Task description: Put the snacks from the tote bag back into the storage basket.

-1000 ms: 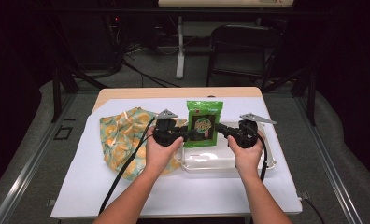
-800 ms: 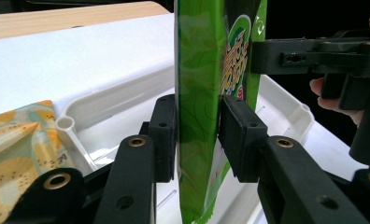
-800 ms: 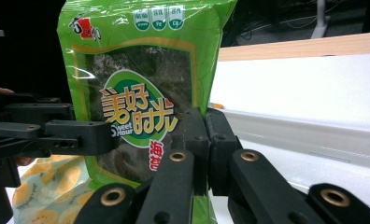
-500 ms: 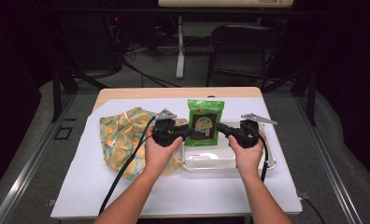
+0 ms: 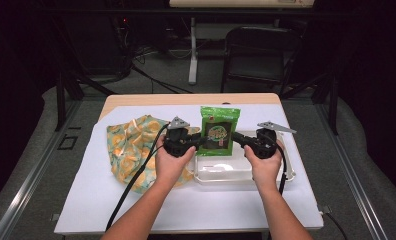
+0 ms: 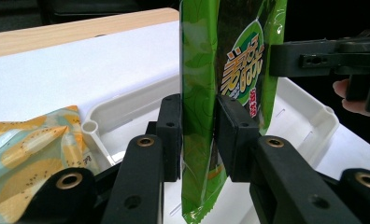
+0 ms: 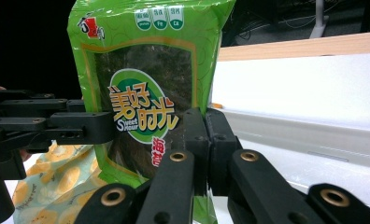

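Observation:
A green snack packet (image 5: 219, 132) stands upright above the white tray (image 5: 286, 175), held from both sides. My left gripper (image 5: 202, 141) has just been closing its jaws on the packet's left edge. In the left gripper view the packet (image 6: 199, 93) sits between the pads, which press on it at the left gripper (image 6: 197, 135). My right gripper (image 5: 234, 139) is shut on the right edge. In the right gripper view the jaws of the right gripper (image 7: 205, 140) pinch the packet (image 7: 145, 70) at its border.
A yellow and teal patterned bag (image 5: 131, 145) lies left of the tray on the white mat (image 5: 86, 200). The mat covers a wooden table (image 5: 186, 99). A dark chair (image 5: 256, 55) and a stand leg stand beyond the far edge.
The hands and the packet have stayed where they were. The left gripper's jaws look slightly narrower on the packet.

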Available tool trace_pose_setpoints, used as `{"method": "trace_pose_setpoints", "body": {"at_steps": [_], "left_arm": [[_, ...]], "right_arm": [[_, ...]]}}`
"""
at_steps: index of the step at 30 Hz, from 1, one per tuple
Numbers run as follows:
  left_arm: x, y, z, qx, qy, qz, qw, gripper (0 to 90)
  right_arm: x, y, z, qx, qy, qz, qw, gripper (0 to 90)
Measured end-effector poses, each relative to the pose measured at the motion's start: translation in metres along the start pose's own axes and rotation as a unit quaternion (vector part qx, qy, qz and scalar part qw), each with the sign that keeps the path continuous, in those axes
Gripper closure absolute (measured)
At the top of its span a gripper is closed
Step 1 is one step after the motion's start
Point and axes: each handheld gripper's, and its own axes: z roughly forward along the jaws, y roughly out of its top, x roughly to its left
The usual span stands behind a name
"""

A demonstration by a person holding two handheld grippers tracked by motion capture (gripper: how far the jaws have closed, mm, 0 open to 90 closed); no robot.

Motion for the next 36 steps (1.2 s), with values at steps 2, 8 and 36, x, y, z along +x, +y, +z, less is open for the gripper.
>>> {"method": "trace_pose_setpoints", "body": {"at_steps": [2,8,36], "left_arm": [[0.000,0.000,0.001,0.003,0.004,-0.003,1.0000,72.5],[0.001,-0.001,0.005,0.006,0.011,-0.006,0.9999,72.5],[-0.002,0.004,0.020,0.016,0.047,-0.021,0.9985,73.8]], "right_arm": [[0.001,0.000,0.000,0.000,0.000,0.002,1.0000,89.1],[0.000,0.000,0.001,0.001,-0.002,-0.001,1.0000,89.0],[-0.001,0.000,0.003,-0.005,-0.026,-0.019,0.9995,87.5]]}}
